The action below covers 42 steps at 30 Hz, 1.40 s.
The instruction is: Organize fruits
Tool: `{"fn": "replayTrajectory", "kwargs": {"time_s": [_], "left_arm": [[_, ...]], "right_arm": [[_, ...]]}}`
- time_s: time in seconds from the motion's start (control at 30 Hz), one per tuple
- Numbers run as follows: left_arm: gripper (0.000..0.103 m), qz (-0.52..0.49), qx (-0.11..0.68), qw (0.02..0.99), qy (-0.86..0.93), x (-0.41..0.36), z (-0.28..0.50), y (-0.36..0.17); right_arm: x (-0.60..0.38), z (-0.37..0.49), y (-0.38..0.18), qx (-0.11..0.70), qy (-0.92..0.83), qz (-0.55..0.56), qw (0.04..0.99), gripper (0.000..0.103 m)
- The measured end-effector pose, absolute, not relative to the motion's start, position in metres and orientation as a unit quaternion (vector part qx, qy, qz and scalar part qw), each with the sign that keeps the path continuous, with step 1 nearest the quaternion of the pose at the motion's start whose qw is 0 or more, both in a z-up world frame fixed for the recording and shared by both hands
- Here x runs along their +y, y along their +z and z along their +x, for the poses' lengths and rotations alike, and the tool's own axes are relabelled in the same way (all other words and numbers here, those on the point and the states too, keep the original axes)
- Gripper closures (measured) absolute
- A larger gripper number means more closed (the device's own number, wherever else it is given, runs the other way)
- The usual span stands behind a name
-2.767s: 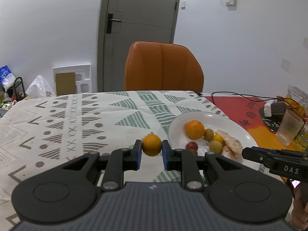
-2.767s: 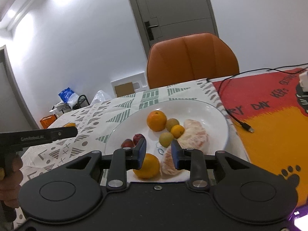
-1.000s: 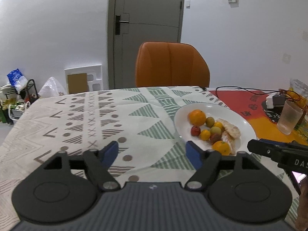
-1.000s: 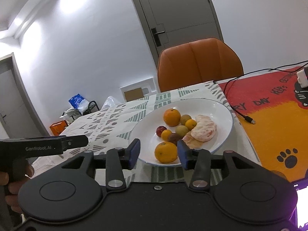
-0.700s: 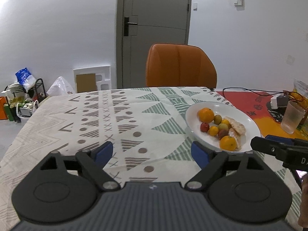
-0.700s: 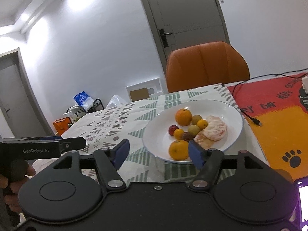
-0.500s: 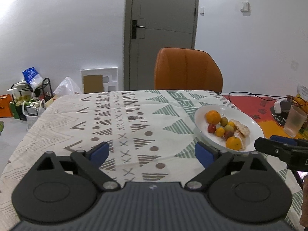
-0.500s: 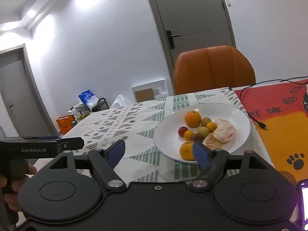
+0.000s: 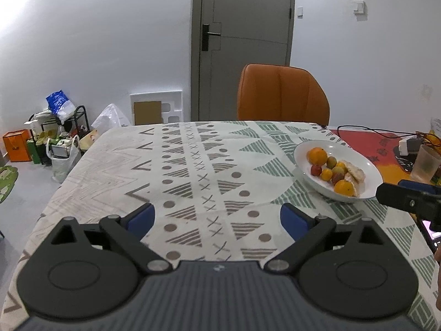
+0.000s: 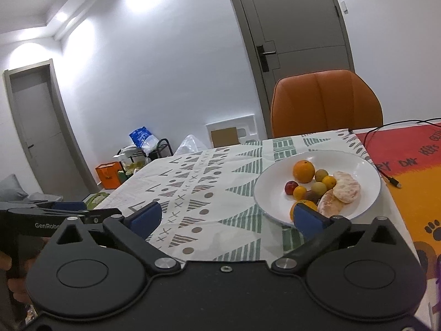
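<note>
Right wrist view: right gripper [image 10: 227, 218] pad is covering part of the nearest orange [image 10: 303, 207] on the white plate [image 10: 369, 173]. Peeled citrus pieces [image 10: 341, 190] are hiding a dark fruit [image 10: 311, 195], kind too small to tell. Left gripper [image 10: 60, 215] is getting cut off at the left edge, its label reading only "GenRobo". The hand [image 10: 16, 284] holding it is mostly hidden behind the gripper body.

Left wrist view: right gripper [image 9: 408, 198] is running off the right edge, tips out of sight. Plastic cup [image 9: 427, 164] is being clipped by the edge. Items on the floor rack [image 9: 55, 127] are too small to identify.
</note>
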<state>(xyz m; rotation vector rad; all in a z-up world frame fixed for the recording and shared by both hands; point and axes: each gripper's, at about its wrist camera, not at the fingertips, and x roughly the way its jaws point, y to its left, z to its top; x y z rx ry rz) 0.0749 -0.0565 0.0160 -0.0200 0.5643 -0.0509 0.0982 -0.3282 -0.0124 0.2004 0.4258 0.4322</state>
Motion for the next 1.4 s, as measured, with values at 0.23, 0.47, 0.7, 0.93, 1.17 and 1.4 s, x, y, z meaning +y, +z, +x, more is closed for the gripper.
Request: {"fn": "replayTrajectory", "kwargs": {"time_s": [0.23, 0.47, 0.7, 0.93, 1.17, 1.4], "left_arm": [[0.006, -0.013, 0.286, 0.958, -0.016, -0.048, 0.059, 0.016], [0.006, -0.017, 0.292, 0.956, -0.01, -0.041, 0.047, 0.016], [0.006, -0.021, 0.296, 0.955, -0.004, -0.03, 0.032, 0.015], [0.006, -0.031, 0.302, 0.953, -0.007, -0.024, 0.022, 0.016], [0.006, -0.039, 0.301, 0.953, -0.013, -0.023, 0.015, 0.018], [0.006, -0.036, 0.304, 0.952, -0.012, -0.023, 0.01, 0.017]], "right_arm": [[-0.321, 0.086, -0.01, 0.216, 0.22, 0.094, 0.947, 0.0], [-0.315, 0.075, -0.012, 0.219, 0.222, 0.088, 0.946, 0.0], [-0.311, 0.065, -0.014, 0.226, 0.223, 0.078, 0.945, 0.0], [-0.311, 0.058, -0.008, 0.232, 0.238, 0.093, 0.939, 0.0], [-0.305, 0.048, -0.006, 0.233, 0.237, 0.073, 0.94, 0.0], [-0.304, 0.046, -0.009, 0.236, 0.235, 0.072, 0.94, 0.0]]}}
